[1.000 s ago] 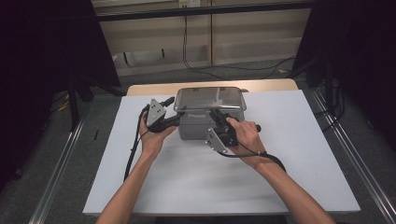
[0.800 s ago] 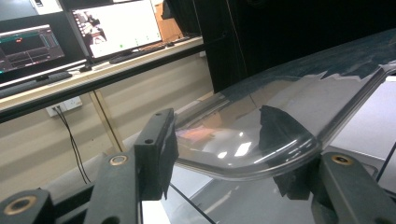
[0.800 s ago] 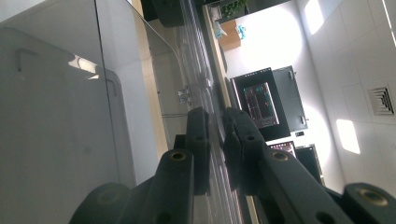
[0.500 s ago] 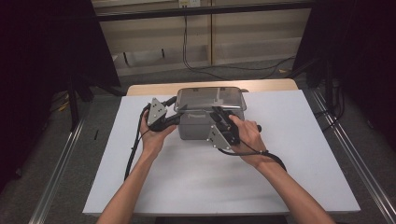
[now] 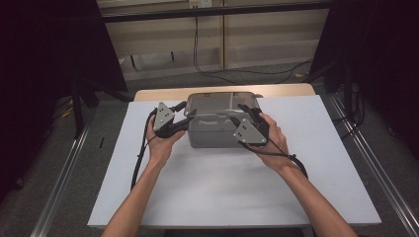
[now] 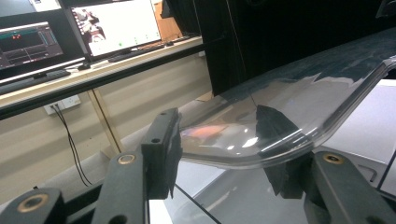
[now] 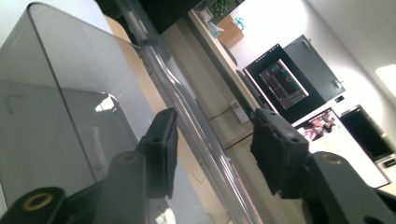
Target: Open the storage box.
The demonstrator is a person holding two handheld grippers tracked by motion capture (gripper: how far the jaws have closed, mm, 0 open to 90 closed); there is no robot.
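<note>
grey lidded box [image 5: 217, 129] at table [image 5: 207, 197] far middle | left gripper [image 5: 184, 122] at box's left end, jaws closing around clear lid rim [image 6: 261, 140], contact unclear | right gripper [image 5: 243, 114] at right end, jaws just opening, rim between, unpressed | fingertips hidden from above

A white sheet [image 5: 212, 182] covers most of a table whose pale wooden top [image 5: 163, 94] shows as a narrow strip along the far edge. The sheet runs from that strip to the near edge and spreads widest toward the near side. On it, close to the far edge and about midway between left and right, stands a grey box [image 5: 213, 132] with a clear lid [image 5: 217, 102]. The table stands on a grey floor [image 5: 104, 123], with metal rails [image 5: 59, 192] running along its left and right sides.
</note>
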